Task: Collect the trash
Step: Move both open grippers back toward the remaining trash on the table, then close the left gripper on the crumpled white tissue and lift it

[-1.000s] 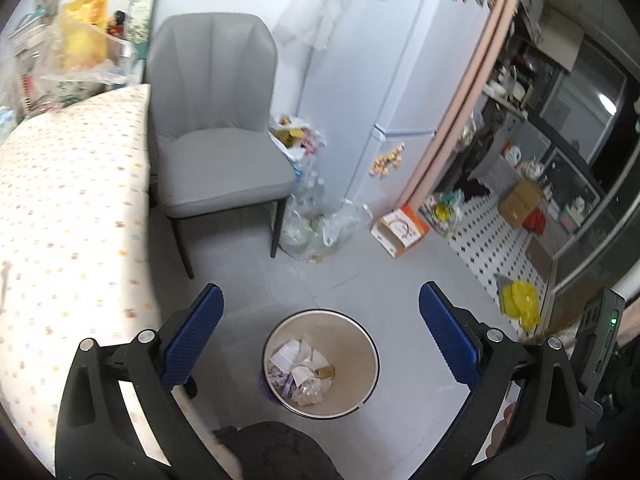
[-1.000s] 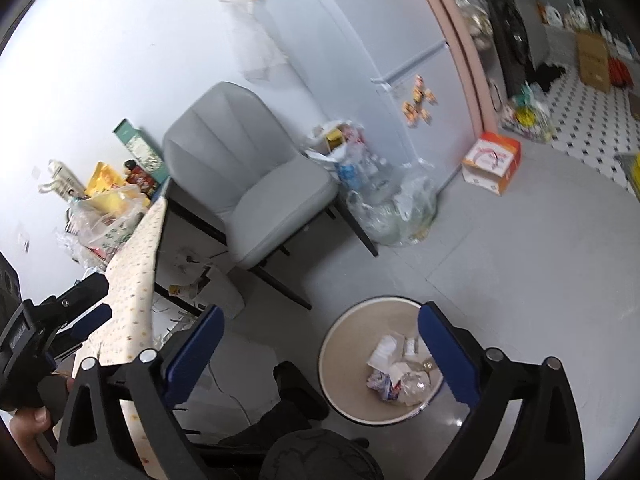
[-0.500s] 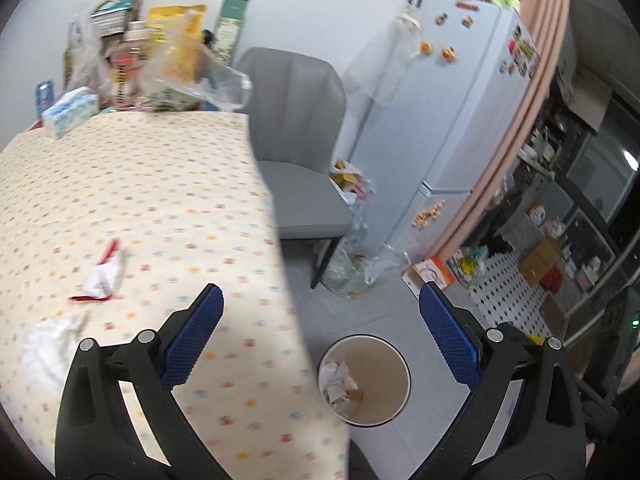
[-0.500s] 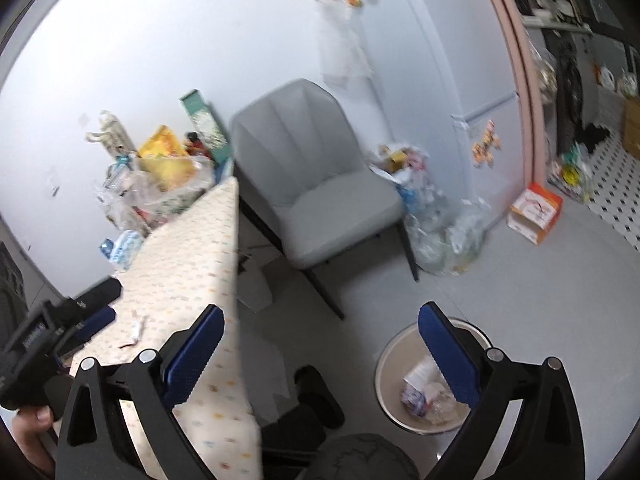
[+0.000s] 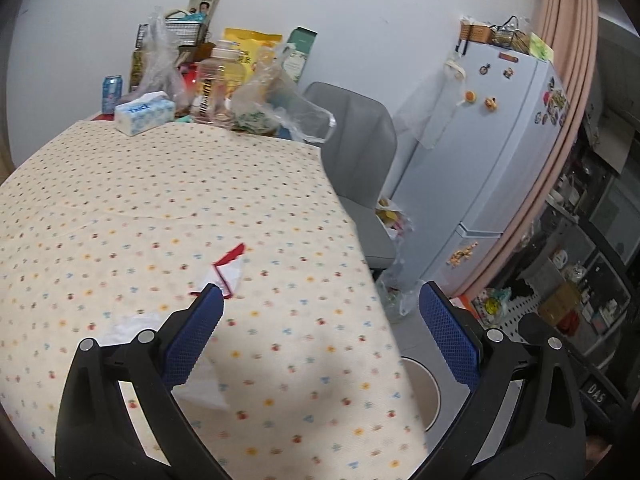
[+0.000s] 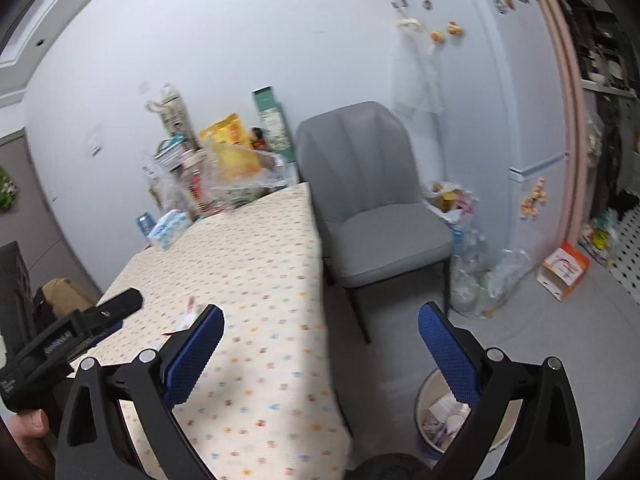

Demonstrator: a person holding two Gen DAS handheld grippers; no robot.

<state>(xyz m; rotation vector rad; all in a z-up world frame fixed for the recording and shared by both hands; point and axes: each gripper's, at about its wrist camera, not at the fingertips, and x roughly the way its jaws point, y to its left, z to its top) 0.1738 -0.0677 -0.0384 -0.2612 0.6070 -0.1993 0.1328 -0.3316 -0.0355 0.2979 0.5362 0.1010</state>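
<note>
Wrapper point(image 5: 224, 274): lying on worktop point(image 5: 160, 200), twelve o'clock of left claw point(image 5: 320, 320).
Claws: both gaping, empty.
Tip: lowering squarely, pinching flat.

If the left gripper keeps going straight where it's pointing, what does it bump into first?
Probably the tablecloth. The open left gripper points down over the table, and the red-and-white wrapper lies just past its left finger, a little off the line. Depth is hard to judge here.

Left wrist: close above table point(image 5: 280, 208), facing wall. Right wrist: beside table point(image 6: 264, 264), higher. Both show chair point(image 5: 360, 160) point(image 6: 372, 200).
</note>
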